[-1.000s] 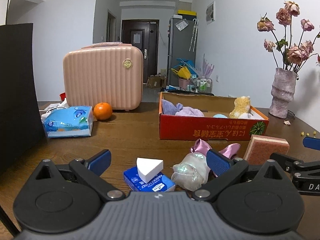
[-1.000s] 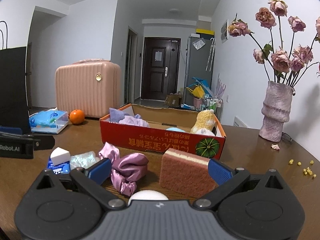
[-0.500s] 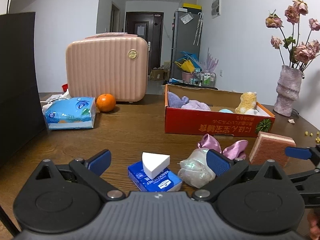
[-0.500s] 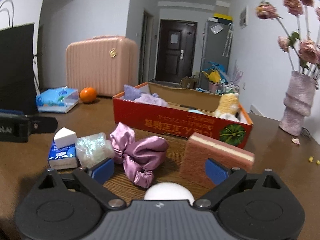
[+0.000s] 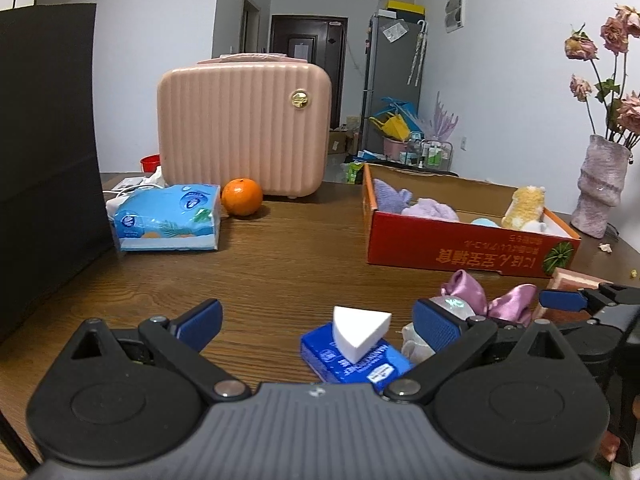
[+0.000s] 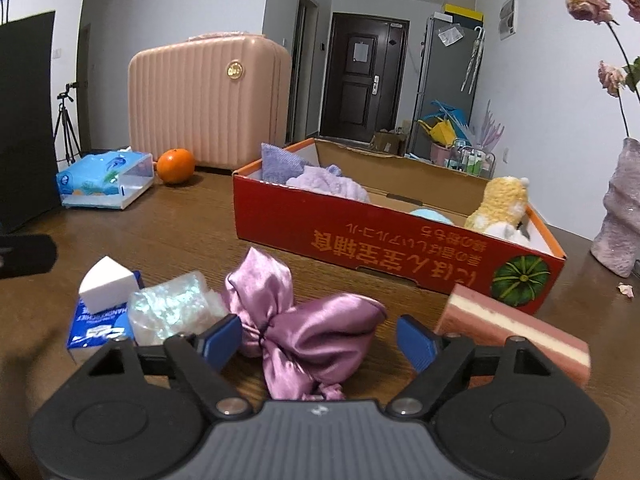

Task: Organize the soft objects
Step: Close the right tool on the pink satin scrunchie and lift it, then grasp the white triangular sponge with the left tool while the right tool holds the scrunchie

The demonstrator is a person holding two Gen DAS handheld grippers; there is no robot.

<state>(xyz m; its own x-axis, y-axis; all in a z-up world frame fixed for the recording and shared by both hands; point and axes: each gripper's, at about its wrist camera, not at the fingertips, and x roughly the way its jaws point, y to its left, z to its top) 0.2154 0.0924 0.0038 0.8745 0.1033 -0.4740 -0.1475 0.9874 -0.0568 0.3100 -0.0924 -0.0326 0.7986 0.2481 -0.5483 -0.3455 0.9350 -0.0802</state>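
Satin scrunchie (image 6: 308, 332) lies on the table (image 6: 192, 224) between the right gripper's (image 6: 318, 340) closing, still-spread jaws, untouched. Iridescent wad (image 6: 172, 308) crowds its left, sponge (image 6: 516, 332) its right, red box (image 6: 400, 244) behind. Left gripper (image 5: 316, 318) gapes, empty, over a white wedge (image 5: 358, 330).

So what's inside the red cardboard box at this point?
Inside the red box: a purple cloth, a lilac fluffy cloth, a light blue round thing and a yellow plush toy. The near wall hides the box floor and the lower parts of all four.
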